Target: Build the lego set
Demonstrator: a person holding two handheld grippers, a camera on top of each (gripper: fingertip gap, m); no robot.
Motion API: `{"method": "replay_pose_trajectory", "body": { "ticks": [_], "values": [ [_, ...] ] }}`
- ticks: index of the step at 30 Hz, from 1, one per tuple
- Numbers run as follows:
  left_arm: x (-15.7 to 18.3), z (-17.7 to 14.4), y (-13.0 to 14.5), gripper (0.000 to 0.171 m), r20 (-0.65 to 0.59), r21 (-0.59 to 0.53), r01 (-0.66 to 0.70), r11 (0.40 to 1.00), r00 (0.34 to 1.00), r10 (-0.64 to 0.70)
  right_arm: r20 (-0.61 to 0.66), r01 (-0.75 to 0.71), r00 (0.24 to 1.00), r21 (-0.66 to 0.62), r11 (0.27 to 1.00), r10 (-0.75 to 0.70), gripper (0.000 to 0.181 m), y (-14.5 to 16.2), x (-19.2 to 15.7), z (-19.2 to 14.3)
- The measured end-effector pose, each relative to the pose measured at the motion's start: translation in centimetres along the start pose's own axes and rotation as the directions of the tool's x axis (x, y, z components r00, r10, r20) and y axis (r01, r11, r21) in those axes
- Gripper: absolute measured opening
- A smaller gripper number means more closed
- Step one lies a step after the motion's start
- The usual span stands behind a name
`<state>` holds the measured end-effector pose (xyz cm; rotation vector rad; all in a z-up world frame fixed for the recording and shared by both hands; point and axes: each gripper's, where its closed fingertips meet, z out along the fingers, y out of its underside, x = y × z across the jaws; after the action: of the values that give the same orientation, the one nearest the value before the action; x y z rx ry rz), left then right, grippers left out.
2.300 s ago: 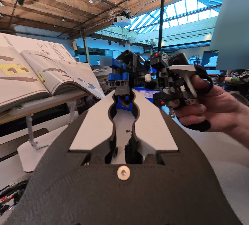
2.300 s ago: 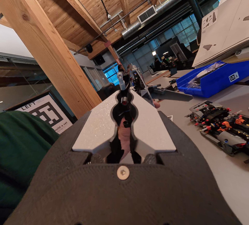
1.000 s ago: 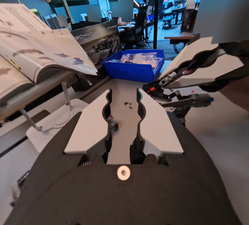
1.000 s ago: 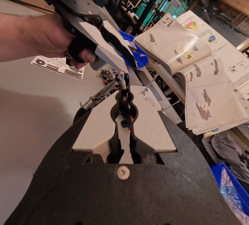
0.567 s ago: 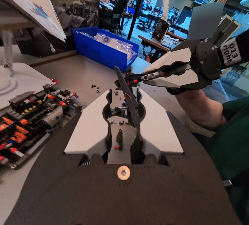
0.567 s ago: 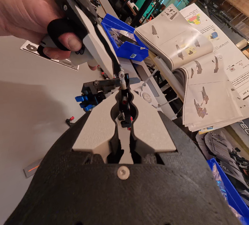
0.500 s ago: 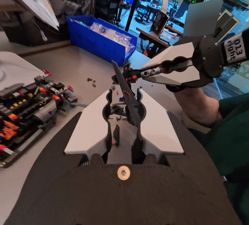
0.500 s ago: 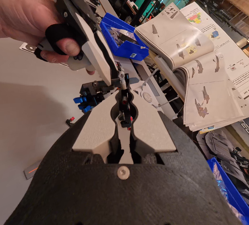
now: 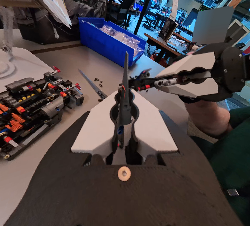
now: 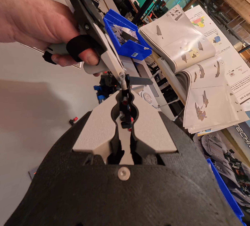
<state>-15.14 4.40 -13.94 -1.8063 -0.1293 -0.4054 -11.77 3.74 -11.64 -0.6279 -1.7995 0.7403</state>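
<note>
While the left gripper [image 9: 124, 95] pinches a long, tapering dark grey plastic panel [image 9: 125, 84] between its closed white fingers, the panel's long axis runs straight out along those fingers, its narrow point aimed away toward the blue plastic parts bin [image 9: 108, 43]. From the right, the right gripper [image 9: 156, 82] comes in almost square to that axis, its fingers clamped on a slim black beam assembly with red pins and a light grey connector [image 10: 125, 105]. That assembly's forward end sits just beside the panel, near the left gripper's fingertips; whether the two parts already touch I cannot tell. In the right wrist view the panel [image 10: 140, 81] shows as a flat grey blade lying crosswise beyond the beam's grey tip, so the join, by my judgement, turns on sliding the beam sideways into the panel's base, not along it. Both pieces hang above the grey tabletop [image 9: 81, 59], with the part-built black and orange chassis [image 9: 31, 105] resting well to the left and the open instruction booklet [image 10: 196, 63] propped beyond.
</note>
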Motion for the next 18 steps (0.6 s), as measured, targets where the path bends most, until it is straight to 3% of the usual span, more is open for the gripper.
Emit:
{"method": "replay_pose_trajectory", "body": {
  "ticks": [12, 18],
  "values": [
    [-2.1, -0.7, -2.1, 0.007, 0.048, 0.144, 0.051, 0.988, 0.997, -0.058, -0.015, 0.095, 0.995, -0.022, 0.995, -0.096, 0.006, -0.6, -2.0, 0.3],
    [-2.8, -0.9, -2.9, 0.008, 0.010, 0.223, 0.099, 0.970, 0.995, -0.103, 0.001, 0.139, 0.990, -0.041, 0.989, -0.139, 0.006, -0.4, -3.8, 1.1]
  ]
}}
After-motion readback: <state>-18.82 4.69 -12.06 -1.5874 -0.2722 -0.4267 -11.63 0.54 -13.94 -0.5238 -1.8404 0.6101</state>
